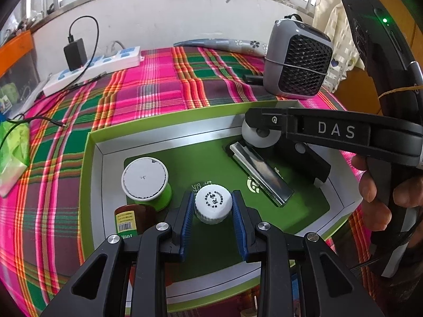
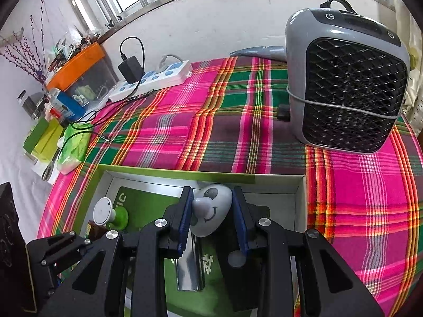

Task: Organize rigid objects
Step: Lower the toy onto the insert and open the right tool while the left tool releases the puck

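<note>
Black linkage arms and blue ribbed pads fill the foreground of each wrist view; the left gripper (image 1: 213, 212) has its pads spread either side of a white screw-cap bottle (image 1: 213, 206), a sliver of gap showing on both flanks, so it brackets the cap without clearly pinching it; small dark characters ring the cap, too fine to read. The right gripper (image 2: 212, 218) sits around a grey egg-shaped toy (image 2: 211, 211) with a painted smiling face; the pads look close on its sides, though whether they truly press I cannot tell. "DAS" is printed in pale letters on the right tool's body, seen from the left wrist view.

Everything lies in a shallow green-rimmed box (image 1: 91, 158) with a white inner wall and a green floor; a green spool with a white top (image 1: 145, 181) stands near its left wall; beside it a brown bottle (image 1: 132, 218) wears a yellow label with a barcode and "100"; a shiny metal bar (image 1: 261, 174) lies diagonally towards the right.

Beneath the box spreads a pink, green and orange plaid cloth (image 2: 211, 121); a grey heater with a black grille (image 2: 346, 89) stands on it at right; a white power strip (image 2: 150, 80) with a black adapter lies by the wall under barred windows.
</note>
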